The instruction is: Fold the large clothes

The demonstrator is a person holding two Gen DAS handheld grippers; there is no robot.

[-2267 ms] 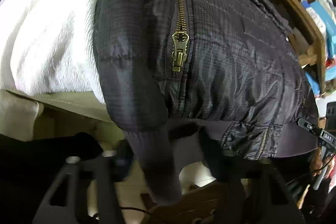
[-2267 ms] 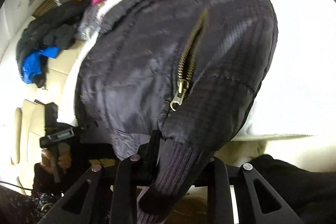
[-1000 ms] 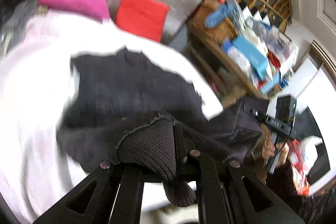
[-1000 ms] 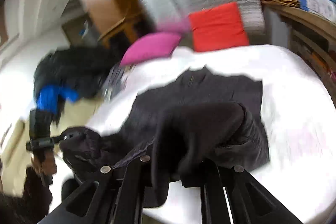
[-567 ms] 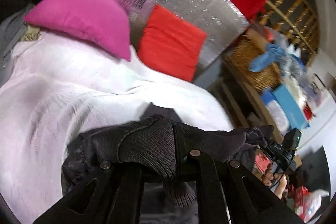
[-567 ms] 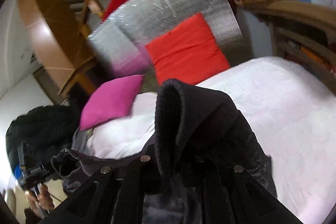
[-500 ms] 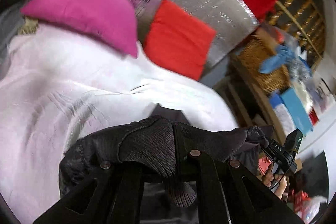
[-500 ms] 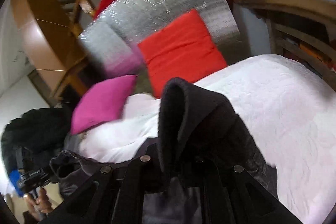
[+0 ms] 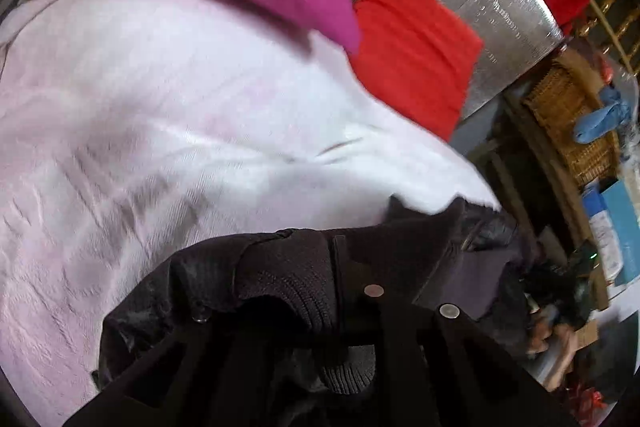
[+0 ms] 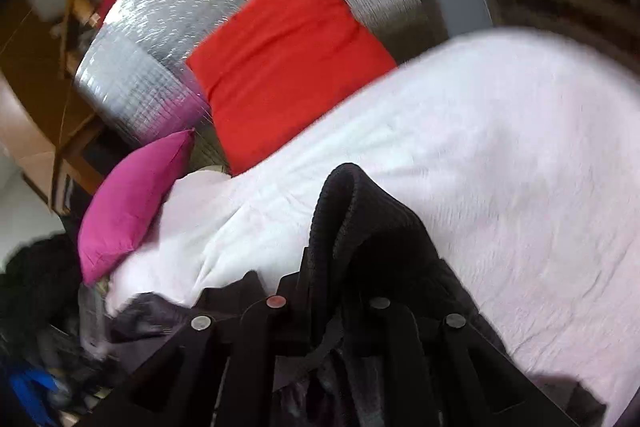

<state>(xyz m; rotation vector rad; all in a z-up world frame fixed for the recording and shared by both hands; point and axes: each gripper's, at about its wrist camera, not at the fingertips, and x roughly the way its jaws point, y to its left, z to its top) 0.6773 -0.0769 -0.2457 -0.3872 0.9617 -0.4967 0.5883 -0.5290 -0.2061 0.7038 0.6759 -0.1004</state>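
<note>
Fold-over step: black quilted jacket with ribbed knit hem (image 9: pixel 288 283) carried over white bedspread (image 9: pixel 168 131), left tongs (image 9: pixel 340 311) and right tongs (image 10: pixel 320 315) pinching hem at 6 o'clock, jaws just starting to part; next, probably lay hem flat and let go.

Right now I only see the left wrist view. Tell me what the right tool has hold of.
Observer: The right tool is clamped on a ribbed knit edge of the black jacket; that edge stands up above it.
Operator: Report what lies to the right of the jacket.
Observer: Only white bedcover, with no other garment on it.
Operator: Check the other side.
Observer: A dark clothes pile with something blue shows past the bed's edge, below the pink cushion.
</note>
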